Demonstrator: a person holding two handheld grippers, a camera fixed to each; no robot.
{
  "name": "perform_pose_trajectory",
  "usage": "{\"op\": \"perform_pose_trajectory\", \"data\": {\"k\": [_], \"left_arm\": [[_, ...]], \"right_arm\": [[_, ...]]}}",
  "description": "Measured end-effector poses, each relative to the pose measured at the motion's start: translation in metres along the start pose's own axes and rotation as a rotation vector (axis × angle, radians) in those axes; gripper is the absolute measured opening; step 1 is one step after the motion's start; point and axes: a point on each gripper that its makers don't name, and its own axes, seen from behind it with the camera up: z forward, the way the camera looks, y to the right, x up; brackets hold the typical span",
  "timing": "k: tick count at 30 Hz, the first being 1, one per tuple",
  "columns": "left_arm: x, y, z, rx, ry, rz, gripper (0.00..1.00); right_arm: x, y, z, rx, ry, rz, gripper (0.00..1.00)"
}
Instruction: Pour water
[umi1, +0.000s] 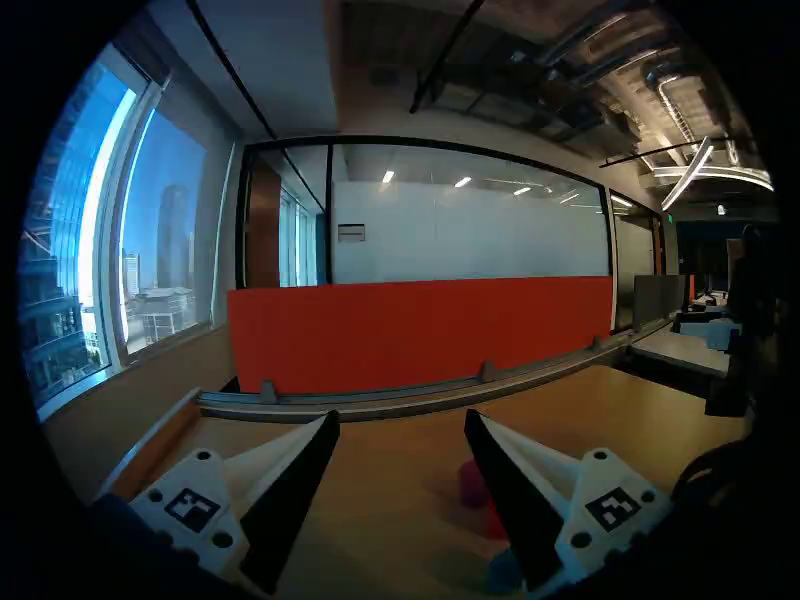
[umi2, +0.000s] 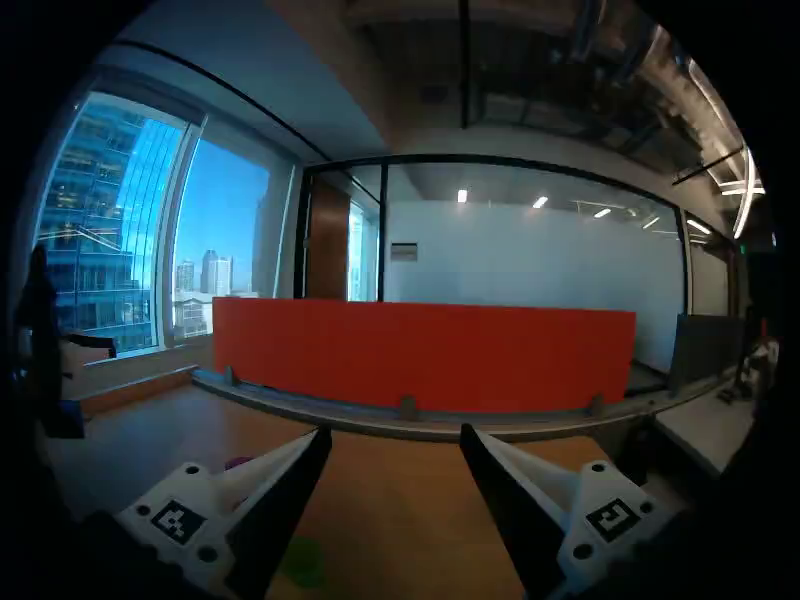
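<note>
On the desk, near edge, low in both views: inventory of the moment.

1. Left gripper (umi1: 400, 420): fingers (umi1: 295, 480) wide apart, nothing between them; aimed level across the wooden desk (umi1: 400, 470) toward its far edge.
2. Right gripper (umi2: 393, 432): fingers likewise wide apart and empty; same level aim.
3. Magenta-red object (umi1: 474, 484): small, low in the left gripper view, just inside the finger on that view's right, which partly covers it. Likely one of the task's vessels; blur leaves its form undecided.
4. Blue object (umi1: 503, 574): nearer the desk's near edge than item 3, cut off by the same finger.
5. Green object (umi2: 303, 562): a soft blur at the bottom of the right gripper view, between the fingers.
6. Purple object (umi2: 238, 463): a sliver beside the finger on that view's left, mostly hidden.
7. Orange-red partition (umi1: 420, 330) on a grey rail (umi1: 400, 402): runs along the desk's far edge.

Governing relation: every candidate vessel lies below and short of the fingertips, so either gripper must tip down and draw toward the near edge before closing. Items 3 and 4 sit closest to the left gripper's line; items 5 and 6 to the right's.

Not determinable: which item holds water, whether any stands upright, their long axes.
</note>
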Motion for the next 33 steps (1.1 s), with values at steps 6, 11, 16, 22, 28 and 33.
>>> {"op": "perform_pose_trajectory", "data": {"k": [6,11,16,22,28,33], "left_arm": [[0.007,0.01,0.004,-0.045,-0.005,0.003,0.93],[0.005,0.025,0.004,-0.112,-0.013,-0.015,0.93],[0.004,0.034,0.001,-0.16,-0.012,-0.026,0.93],[0.008,0.043,-0.005,-0.208,0.005,-0.022,0.93],[0.009,0.052,-0.01,-0.254,0.002,-0.018,0.93],[0.009,0.057,-0.014,-0.285,-0.009,-0.028,0.93]], "right_arm": [[0.003,-0.005,0.004,0.044,-0.007,0.035,0.99],[0.004,-0.014,0.004,0.109,-0.008,0.053,0.99],[0.009,-0.028,0.001,0.19,0.004,0.038,0.99],[0.017,-0.044,-0.005,0.293,0.008,0.016,0.99],[0.031,-0.06,-0.011,0.378,0.014,0.001,0.99],[0.036,-0.067,-0.014,0.419,0.017,-0.025,0.99]]}}
